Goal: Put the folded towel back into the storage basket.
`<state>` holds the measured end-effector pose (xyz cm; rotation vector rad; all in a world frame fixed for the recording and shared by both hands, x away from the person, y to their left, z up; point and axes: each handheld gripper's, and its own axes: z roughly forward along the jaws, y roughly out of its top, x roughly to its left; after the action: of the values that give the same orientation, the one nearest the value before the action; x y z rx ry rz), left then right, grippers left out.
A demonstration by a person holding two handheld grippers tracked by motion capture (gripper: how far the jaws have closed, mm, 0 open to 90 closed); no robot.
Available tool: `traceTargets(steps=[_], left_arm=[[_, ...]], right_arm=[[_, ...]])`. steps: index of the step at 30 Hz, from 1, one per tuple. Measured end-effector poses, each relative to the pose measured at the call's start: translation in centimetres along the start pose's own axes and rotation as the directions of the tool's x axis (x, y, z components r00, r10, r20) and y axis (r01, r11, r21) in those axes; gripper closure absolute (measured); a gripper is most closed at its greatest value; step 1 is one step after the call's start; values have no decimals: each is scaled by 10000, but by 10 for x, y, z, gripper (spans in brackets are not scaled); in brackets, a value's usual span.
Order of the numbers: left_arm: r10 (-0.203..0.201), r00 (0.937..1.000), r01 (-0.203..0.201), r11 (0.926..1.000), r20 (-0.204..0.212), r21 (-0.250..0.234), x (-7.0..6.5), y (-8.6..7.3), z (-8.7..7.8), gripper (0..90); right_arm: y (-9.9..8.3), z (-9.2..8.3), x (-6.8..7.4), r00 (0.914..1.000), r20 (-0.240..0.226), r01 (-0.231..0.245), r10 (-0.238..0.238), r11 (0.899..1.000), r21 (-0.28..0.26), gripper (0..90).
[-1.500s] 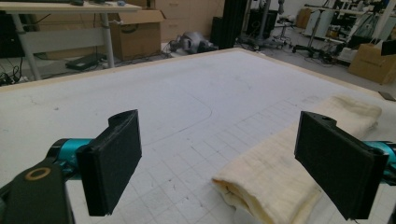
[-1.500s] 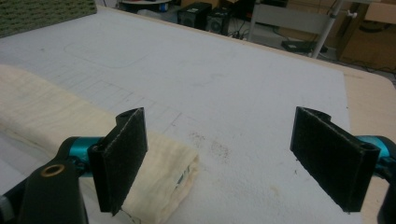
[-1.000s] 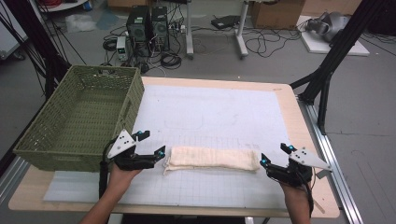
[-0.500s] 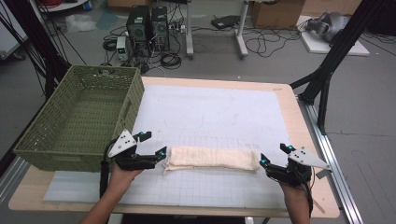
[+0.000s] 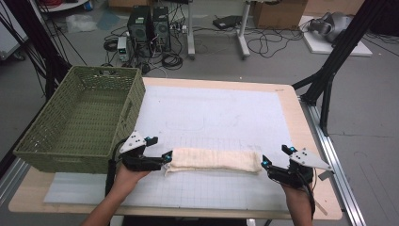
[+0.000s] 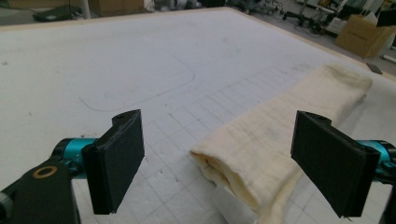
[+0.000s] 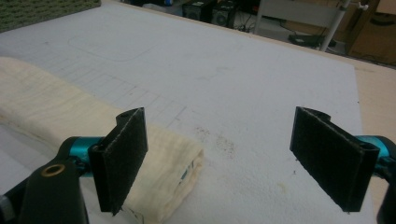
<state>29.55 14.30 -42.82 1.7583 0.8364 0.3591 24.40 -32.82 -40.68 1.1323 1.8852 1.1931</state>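
Folded cream towel (image 5: 214, 160) laid along table's 6 o'clock edge, between left gripper (image 5: 165, 157) and right gripper (image 5: 266, 163). Both jaw pairs spread wide, nothing pinched. Risk judged: only top layer caught, fold undone; right jaws offset toward 3 o'clock, end missed.

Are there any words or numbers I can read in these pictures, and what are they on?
No text here can be read.
The folded cream towel has a small tag at its end, with marks too blurred to read.
The white mat carries only faint grid lines and curves, no words.
The green basket and the cardboard boxes show no readable print.
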Motion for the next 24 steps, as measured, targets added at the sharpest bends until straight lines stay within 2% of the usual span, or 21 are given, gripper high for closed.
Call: traceTargets(steps=[4, 6, 11, 17, 19, 23, 24], left_arm=[[-141, 9999, 139, 9994, 51, 331, 0, -1, 4, 205], [-400, 9992, 396, 9973, 45, 618, 0, -3, 8, 222], [-439, 9990, 440, 9952, -23, 879, 0, -5, 14, 241], [-484, 9988, 474, 9891, 36, 1392, 1, -9, 23, 284], [-548, 9985, 541, 9886, 7, 1406, 1, -10, 25, 304], [-683, 9976, 694, 9825, -122, 1730, 0, -9, 34, 342], [-677, 9976, 691, 9756, -141, 2082, -2, -10, 38, 380]], right_arm=[[-1, 1, 1, 10000, -10, -66, 66, 10000, 31, 175], [-1, 1, 1, 10000, -15, -84, 84, 9999, 67, 175], [-2, 3, 1, 10000, -46, -16, 16, 9999, 135, 175], [-2, 5, 2, 9999, -97, 33, -31, 9997, 260, 176], [-3, 6, 2, 9999, -108, 32, -29, 9995, 308, 175], [-3, 6, 3, 9999, -122, 19, -15, 9994, 339, 176], [-3, 6, 3, 9999, -111, 18, -14, 9994, 340, 177]])
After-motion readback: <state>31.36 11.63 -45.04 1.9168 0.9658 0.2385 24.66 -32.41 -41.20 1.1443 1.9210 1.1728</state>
